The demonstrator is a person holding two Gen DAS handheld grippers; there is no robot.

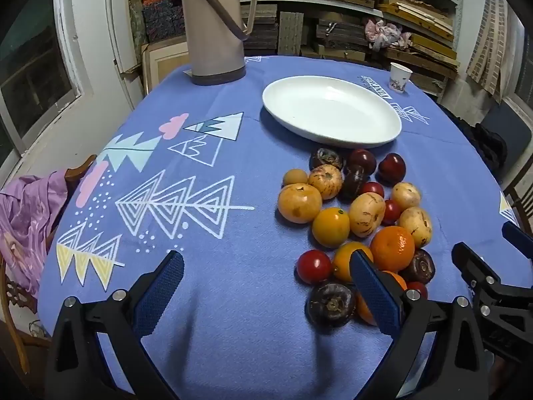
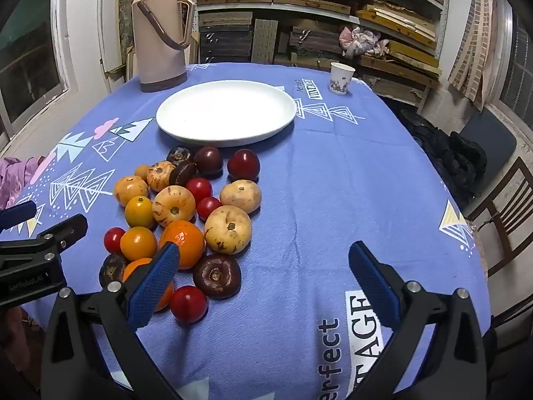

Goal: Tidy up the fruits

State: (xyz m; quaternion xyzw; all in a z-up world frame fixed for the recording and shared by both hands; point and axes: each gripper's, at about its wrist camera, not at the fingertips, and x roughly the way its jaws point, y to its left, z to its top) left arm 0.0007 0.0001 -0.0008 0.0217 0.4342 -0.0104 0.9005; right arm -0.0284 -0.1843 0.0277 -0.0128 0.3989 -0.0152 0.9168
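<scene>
A: Have we put any fruit away yet?

B: No. The white plate point(image 2: 226, 113) in the upper middle of the picture has nothing on it. All the fruit point(image 2: 186, 213) sits in one heap on the blue cloth point(image 2: 349, 180), just below the plate. So we think all the work is left to do.

A: What are our grippers doing?

B: Our left gripper point(image 1: 266, 286) is wide open and holds nothing. It hangs over bare cloth at the bottom of its picture, with the heap at its right finger. Our right gripper point(image 2: 263, 276) is wide open too, and holds nothing. The heap is beside its left finger.

A: What is in the heap?

B: We see oranges, little red balls like tomatoes, pale brown round fruits and dark purple ones.

A: Can we see everything?

B: Not all. One orange point(image 2: 150, 283) at the lower left is partly hidden behind a blue finger point(image 2: 153, 286). We cannot tell what the dark ones are. We also do not know how the fruit should be sorted. A tall jug point(image 2: 161, 33) and a paper cup point(image 2: 341, 78) stand far back.
</scene>
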